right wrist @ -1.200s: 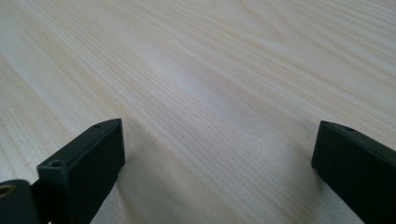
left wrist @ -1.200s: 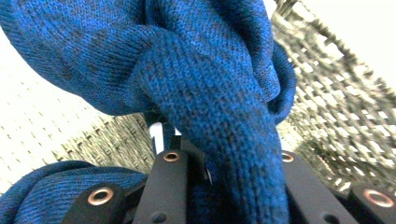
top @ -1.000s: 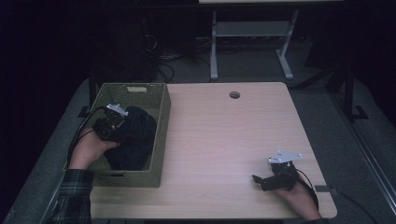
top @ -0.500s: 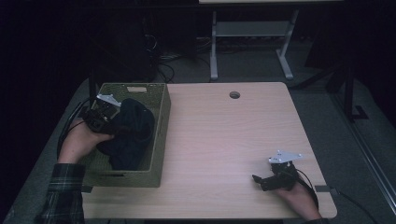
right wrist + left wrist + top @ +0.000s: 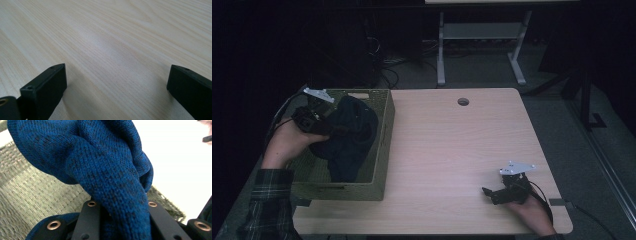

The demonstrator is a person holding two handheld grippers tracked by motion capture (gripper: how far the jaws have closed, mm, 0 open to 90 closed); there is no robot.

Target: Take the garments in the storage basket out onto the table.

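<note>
- The left gripper (image 5: pixel 329 131), at nine o'clock on the table (image 5: pixel 447 150), pinches a bunched fold of the blue knit sweater (image 5: pixel 110 182), which hangs partly inside the woven basket (image 5: pixel 382 145).
- Lift straight up until the hem clears the rim, then carry it toward three o'clock.
- The right gripper (image 5: pixel 116 82) rests at five o'clock, jaws spread, ready to catch a loose edge.

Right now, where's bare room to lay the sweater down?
The table is bare from the basket across to the right gripper, and back to the grommet hole. Crowded: the basket, where the left gripper holds the sweater.
</note>
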